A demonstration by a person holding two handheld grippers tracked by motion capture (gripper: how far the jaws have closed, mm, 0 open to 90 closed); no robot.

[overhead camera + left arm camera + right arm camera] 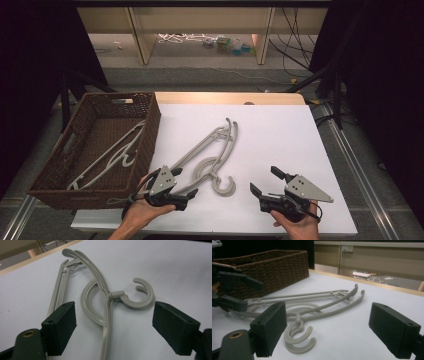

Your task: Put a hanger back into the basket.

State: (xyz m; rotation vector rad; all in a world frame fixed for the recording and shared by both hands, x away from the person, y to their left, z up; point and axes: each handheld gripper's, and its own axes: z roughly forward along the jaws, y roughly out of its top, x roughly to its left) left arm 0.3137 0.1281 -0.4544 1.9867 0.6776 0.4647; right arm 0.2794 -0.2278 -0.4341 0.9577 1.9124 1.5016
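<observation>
Left of the stacked hangers (212, 152) on the white table (280, 135), the basket (150, 125) half hides more hangers (107, 157). The left gripper (186, 186) straddles the stack's near arm, jaws wide, pads clear. To their right, the right gripper (265, 181) gapes empty.

Hangers (215, 155): grey moulded plastic, smooth, faint satin sheen; ribbed along the arms, hooks rounded.
Basket (150, 130): dark brown woven wicker, rough, matt; holds more hangers (107, 160) of the same grey plastic.
Table top (280, 135): white, smooth, matt, with a pale wood edge at the far side.
Gripper pads (61, 325): black, matt, rubbery, slightly grainy.
</observation>
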